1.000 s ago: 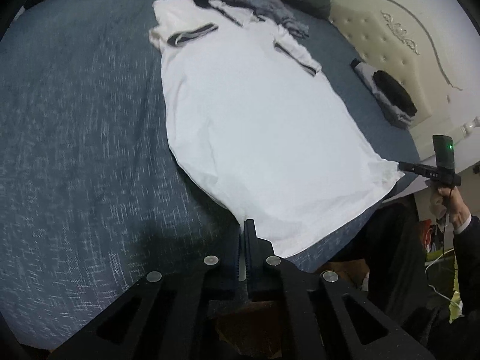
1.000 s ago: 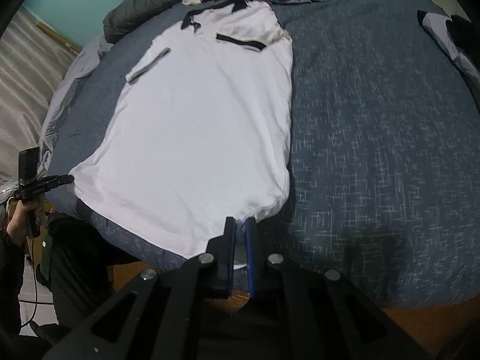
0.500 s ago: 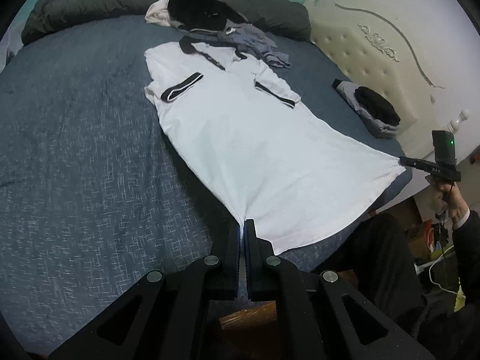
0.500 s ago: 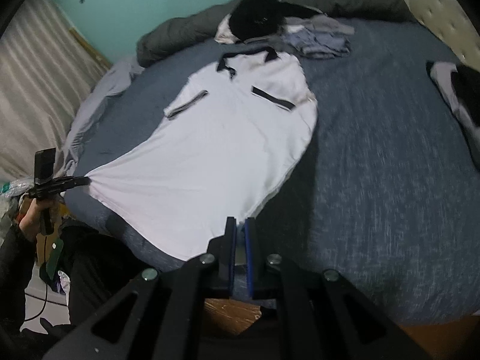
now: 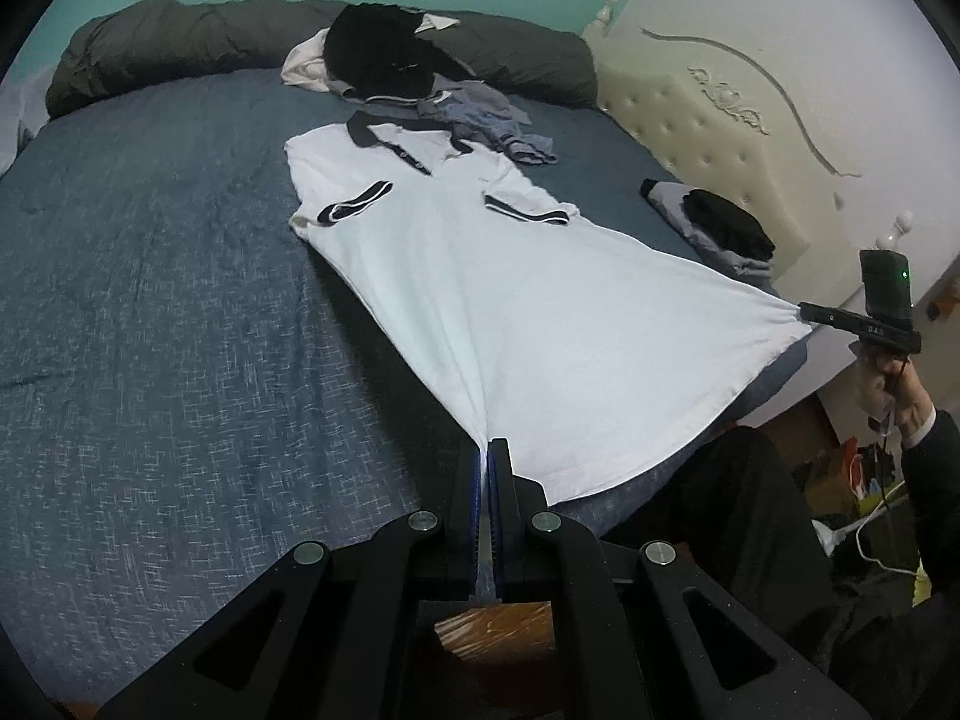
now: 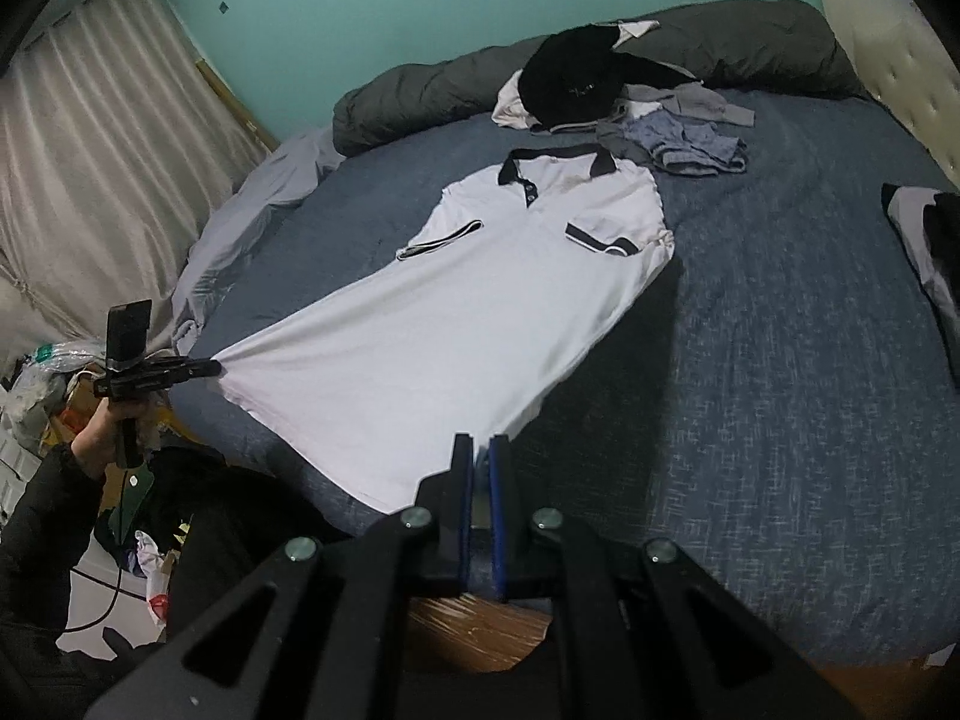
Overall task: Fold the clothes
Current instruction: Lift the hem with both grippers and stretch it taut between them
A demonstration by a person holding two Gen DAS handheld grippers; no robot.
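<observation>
A white polo shirt (image 5: pixel 540 312) with a black collar and black-trimmed sleeves lies face up on the blue bed, collar at the far end; it also shows in the right wrist view (image 6: pixel 480 312). My left gripper (image 5: pixel 486 450) is shut on one hem corner and lifts it off the bed. My right gripper (image 6: pixel 478 450) is shut on the other hem corner. Each gripper also appears in the other's view, the right one (image 5: pixel 807 313) and the left one (image 6: pixel 213 367). The hem is stretched taut between them above the near bed edge.
A heap of unfolded clothes (image 5: pixel 414 78) lies beyond the collar. A dark rolled duvet (image 5: pixel 180 48) runs along the far edge. A folded grey and black stack (image 5: pixel 714 228) sits by the cream headboard (image 5: pixel 720 138). Curtains (image 6: pixel 90 180) and floor clutter (image 6: pixel 42 384) lie to the left.
Both grippers have risen and pulled back toward me with the hem corners. The lower half of the shirt has lifted and stretched taut, and the far wall has come into view.
</observation>
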